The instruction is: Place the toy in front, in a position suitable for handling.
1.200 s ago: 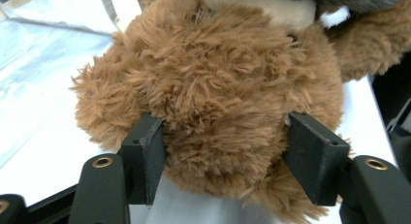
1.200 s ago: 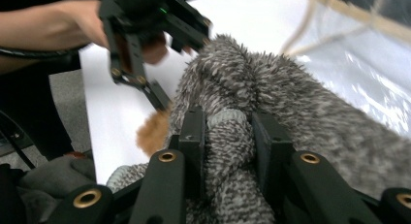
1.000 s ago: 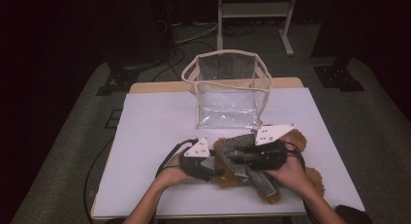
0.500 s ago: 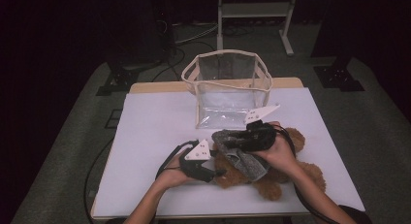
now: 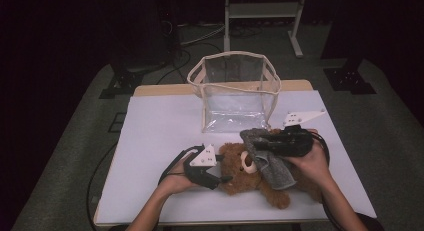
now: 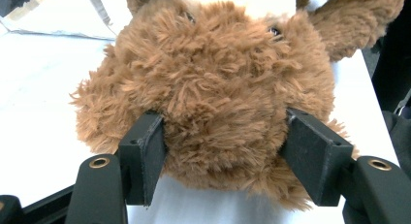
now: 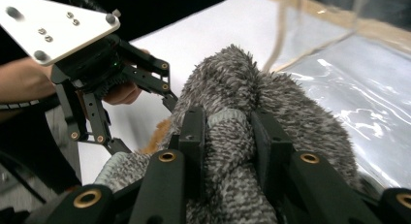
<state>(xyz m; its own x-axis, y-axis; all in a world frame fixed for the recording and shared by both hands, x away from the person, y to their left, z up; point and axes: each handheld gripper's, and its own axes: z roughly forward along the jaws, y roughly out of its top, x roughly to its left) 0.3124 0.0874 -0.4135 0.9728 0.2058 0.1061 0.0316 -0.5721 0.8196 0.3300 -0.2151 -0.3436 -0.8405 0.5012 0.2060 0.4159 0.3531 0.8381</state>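
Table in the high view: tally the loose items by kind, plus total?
Brown plush teddy bear: 1
Grey knitted fuzzy garment: 1
Clear plastic bag with beige trim: 1
Total: 3

I see a white desk [image 5: 160, 121] with a wooden edge at its far side, standing on grey carpet [image 5: 75, 156] in a dark room. Beyond it a pale metal frame [image 5: 262, 11] stands among black cables [image 5: 192, 38], with dark stand feet [image 5: 347, 78] on the floor.
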